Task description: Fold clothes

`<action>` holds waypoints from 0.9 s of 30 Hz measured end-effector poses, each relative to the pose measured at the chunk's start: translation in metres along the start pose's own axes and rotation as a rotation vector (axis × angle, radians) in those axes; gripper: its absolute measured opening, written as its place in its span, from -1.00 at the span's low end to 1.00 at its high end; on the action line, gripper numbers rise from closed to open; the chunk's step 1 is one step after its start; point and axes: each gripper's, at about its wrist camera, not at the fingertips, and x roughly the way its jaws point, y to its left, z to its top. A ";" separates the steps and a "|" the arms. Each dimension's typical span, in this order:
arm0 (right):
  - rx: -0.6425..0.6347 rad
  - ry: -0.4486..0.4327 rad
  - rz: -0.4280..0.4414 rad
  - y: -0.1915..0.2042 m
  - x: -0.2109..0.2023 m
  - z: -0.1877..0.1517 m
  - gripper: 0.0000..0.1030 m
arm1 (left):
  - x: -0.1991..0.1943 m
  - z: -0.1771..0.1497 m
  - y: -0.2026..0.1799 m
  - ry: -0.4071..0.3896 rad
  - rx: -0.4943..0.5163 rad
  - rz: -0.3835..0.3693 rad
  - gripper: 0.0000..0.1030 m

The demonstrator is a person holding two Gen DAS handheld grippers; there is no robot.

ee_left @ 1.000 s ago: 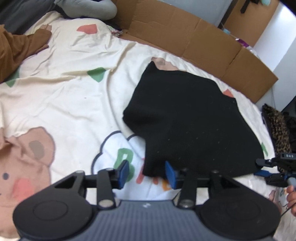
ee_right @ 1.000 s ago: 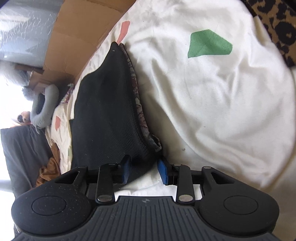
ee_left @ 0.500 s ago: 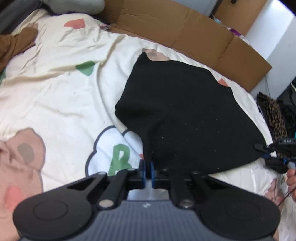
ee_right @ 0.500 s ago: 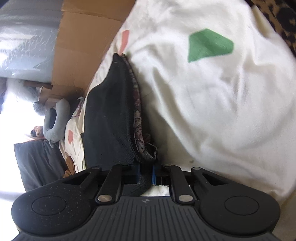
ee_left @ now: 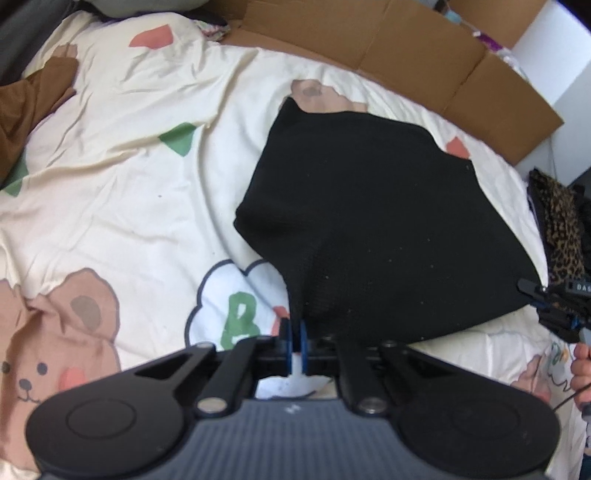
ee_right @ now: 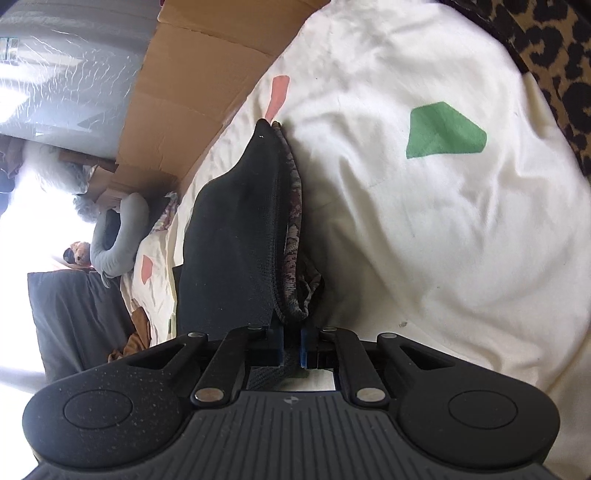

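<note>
A black knitted garment (ee_left: 369, 229) lies spread on the cream cartoon bedsheet (ee_left: 110, 206). My left gripper (ee_left: 294, 343) is shut on its near left corner, and the cloth rises from the sheet into the blue pads. In the right wrist view the same garment (ee_right: 229, 251) shows edge-on, with a patterned inner edge (ee_right: 293, 229) beside it. My right gripper (ee_right: 291, 345) has its jaws closing, and the garment's near edge is pinched between the pads.
A flattened cardboard box (ee_left: 369, 33) lines the far side of the bed. A brown garment (ee_left: 22, 110) lies at the left. A leopard-print cloth (ee_left: 561, 221) sits at the right edge, and a grey neck pillow (ee_right: 118, 236) is further off. A person's hand (ee_left: 581, 369) shows at right.
Both grippers stood open around the garment's near edge and have since closed on it. The left gripper has risen, pulling its corner up off the sheet.
</note>
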 end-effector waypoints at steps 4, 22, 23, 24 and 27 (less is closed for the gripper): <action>0.006 -0.002 -0.001 0.003 -0.002 0.002 -0.89 | -0.003 0.006 -0.008 0.046 -0.004 0.025 -0.93; -0.130 -0.003 -0.042 0.018 -0.035 0.010 -0.89 | -0.017 -0.037 -0.046 0.203 -0.106 0.061 -0.93; -0.146 -0.002 -0.047 0.020 -0.037 0.010 -0.89 | -0.019 -0.040 -0.048 0.215 -0.111 0.055 -0.93; -0.160 -0.001 -0.052 0.021 -0.039 0.010 -0.89 | -0.020 -0.043 -0.050 0.225 -0.115 0.050 -0.93; -0.190 -0.001 -0.066 0.023 -0.045 0.010 -0.89 | -0.020 -0.050 -0.056 0.256 -0.129 0.036 -0.93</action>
